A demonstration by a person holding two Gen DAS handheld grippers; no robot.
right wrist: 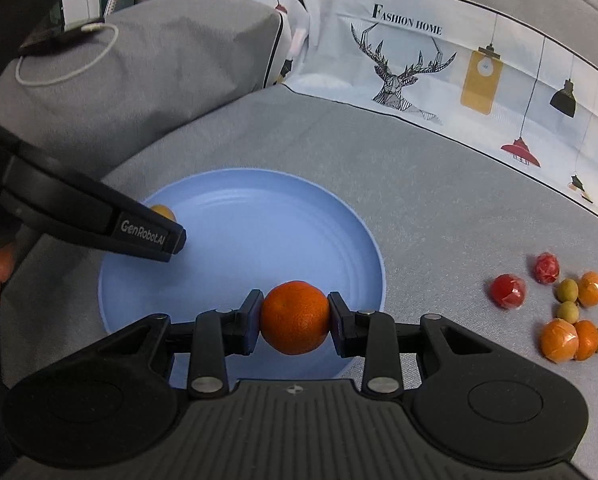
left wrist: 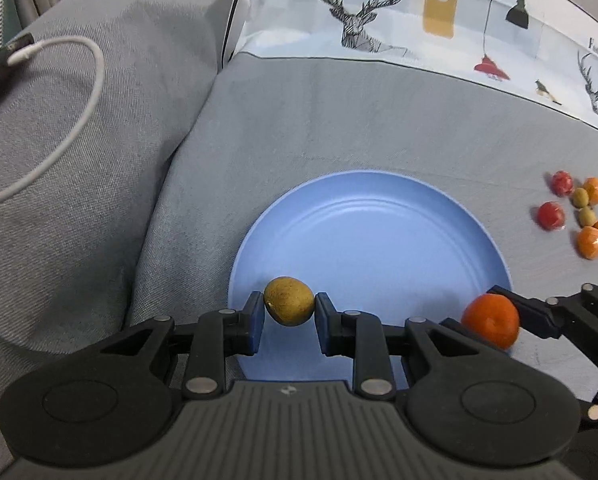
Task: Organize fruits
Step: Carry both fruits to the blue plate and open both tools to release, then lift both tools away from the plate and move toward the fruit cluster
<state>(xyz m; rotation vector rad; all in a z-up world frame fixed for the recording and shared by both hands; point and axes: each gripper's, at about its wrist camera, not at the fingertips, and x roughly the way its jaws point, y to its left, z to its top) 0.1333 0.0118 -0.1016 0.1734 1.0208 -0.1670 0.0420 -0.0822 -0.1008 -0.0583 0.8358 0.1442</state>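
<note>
Light is soft, even and rather dim, with only faint shadows under the fingers [left wrist: 255,322] on the plate [left wrist: 379,232]. Nothing glares. Both fisheye views bend straight lines hard toward the edges. The small fruits [left wrist: 579,212], far right of the fingers, smear with motion blur; corners go dark.
</note>
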